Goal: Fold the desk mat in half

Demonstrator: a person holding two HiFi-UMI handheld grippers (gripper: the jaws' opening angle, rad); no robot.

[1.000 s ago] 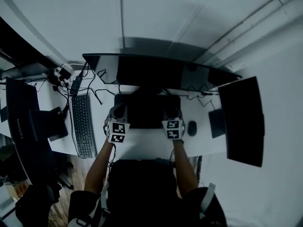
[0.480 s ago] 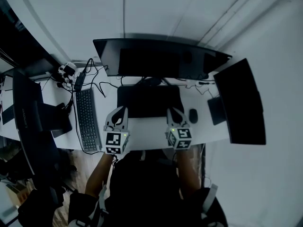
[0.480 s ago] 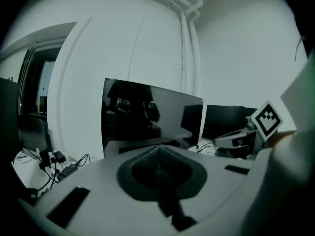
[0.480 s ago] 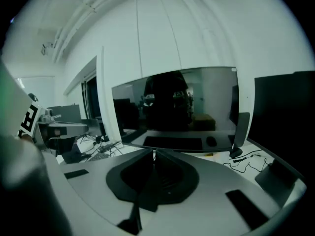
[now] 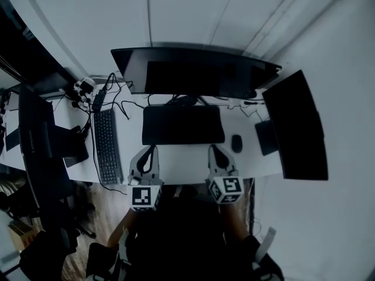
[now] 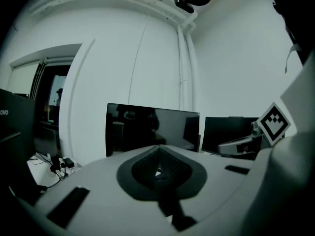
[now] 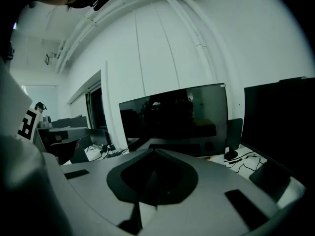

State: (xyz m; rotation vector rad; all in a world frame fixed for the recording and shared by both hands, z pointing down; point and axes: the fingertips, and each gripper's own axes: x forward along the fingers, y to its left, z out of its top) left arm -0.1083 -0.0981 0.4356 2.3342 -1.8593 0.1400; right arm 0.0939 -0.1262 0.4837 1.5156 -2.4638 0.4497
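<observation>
The black desk mat lies flat on the white desk in front of the wide monitor. My left gripper hovers over the bare desk just short of the mat's front left corner, jaws shut and empty. My right gripper is near the mat's front right corner, also shut with nothing in it. Neither touches the mat. In the left gripper view the left gripper points at the monitor. In the right gripper view the right gripper does the same.
A keyboard lies left of the mat and a mouse right of it. A second monitor stands at the right, with a small black stand beside it. Cables run at the back left. A dark screen stands at the far left.
Both grippers have pulled back from the mat's front edge toward the desk's near edge. The right gripper's jaws have closed. The head camera has shifted.
</observation>
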